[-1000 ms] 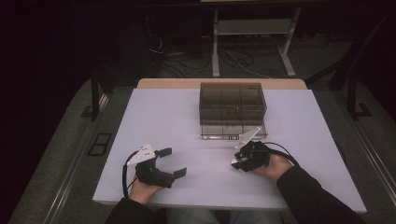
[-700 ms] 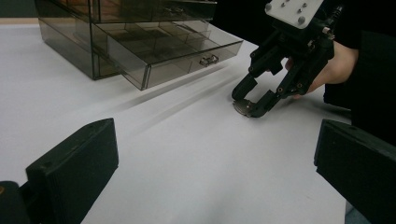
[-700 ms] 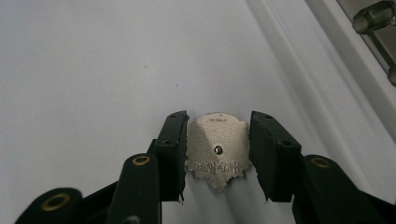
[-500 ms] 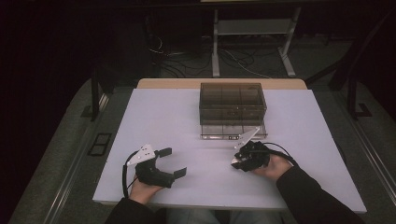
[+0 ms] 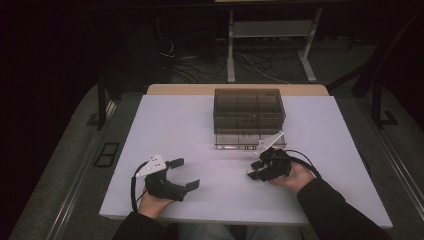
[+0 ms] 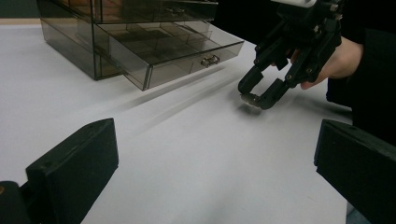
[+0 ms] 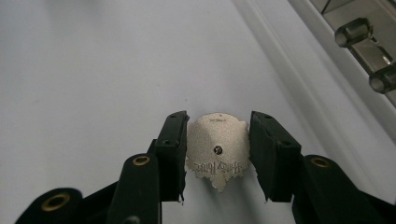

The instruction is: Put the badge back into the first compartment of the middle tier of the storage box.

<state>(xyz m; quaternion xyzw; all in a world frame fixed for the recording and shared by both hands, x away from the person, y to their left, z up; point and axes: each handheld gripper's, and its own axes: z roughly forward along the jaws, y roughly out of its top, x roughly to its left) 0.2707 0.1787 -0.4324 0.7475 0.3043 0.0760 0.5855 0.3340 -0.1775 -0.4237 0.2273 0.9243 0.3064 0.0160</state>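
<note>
A small silver shield-shaped badge [image 7: 215,164], its back side up with engraved lettering, sits between the two black jaws of my right gripper [image 7: 217,156], which is shut on its edges. In the left gripper view the right gripper [image 6: 256,96] holds the badge [image 6: 248,98] just above the white table. From above, the right gripper [image 5: 256,170] is near the front of a smoky clear drawer box [image 5: 249,107] whose bottom drawer [image 5: 239,142] is pulled out. My left gripper [image 5: 186,173] rests at the near left, open, with nothing between its jaws.
The white table [image 5: 200,130] has bare room between the two grippers and to the left of the box. The open drawer [image 6: 173,51] has several compartments and a small handle. Dark floor, cables and a metal stand lie beyond the far edge.
</note>
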